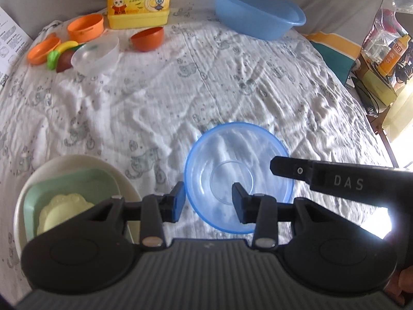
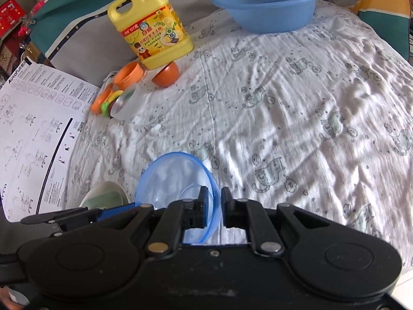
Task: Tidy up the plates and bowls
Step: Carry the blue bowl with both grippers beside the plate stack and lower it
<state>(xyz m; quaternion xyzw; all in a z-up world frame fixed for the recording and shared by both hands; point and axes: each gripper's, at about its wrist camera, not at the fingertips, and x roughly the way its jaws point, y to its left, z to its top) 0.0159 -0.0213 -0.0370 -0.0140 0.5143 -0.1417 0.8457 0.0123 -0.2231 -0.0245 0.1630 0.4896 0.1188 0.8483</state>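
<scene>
Left gripper point(image 1: 208, 201) open, straddling near-left rim of clear blue bowl point(image 1: 238, 178) on printed bedsheet point(image 1: 155, 98). Right gripper point(image 1: 277, 166) reaching in over bowl's right rim. Cream plate point(image 1: 77, 162) with green dish point(image 1: 64, 186) at left.

A home, likely a bedroom: the work surface is a bed spread with a crinkled cat-print blanket point(image 2: 284, 108). A dish-soap jug point(image 2: 152, 33), blue washbasin point(image 2: 268, 2) and striped cushion point(image 2: 387, 13) sit at its edges.
</scene>
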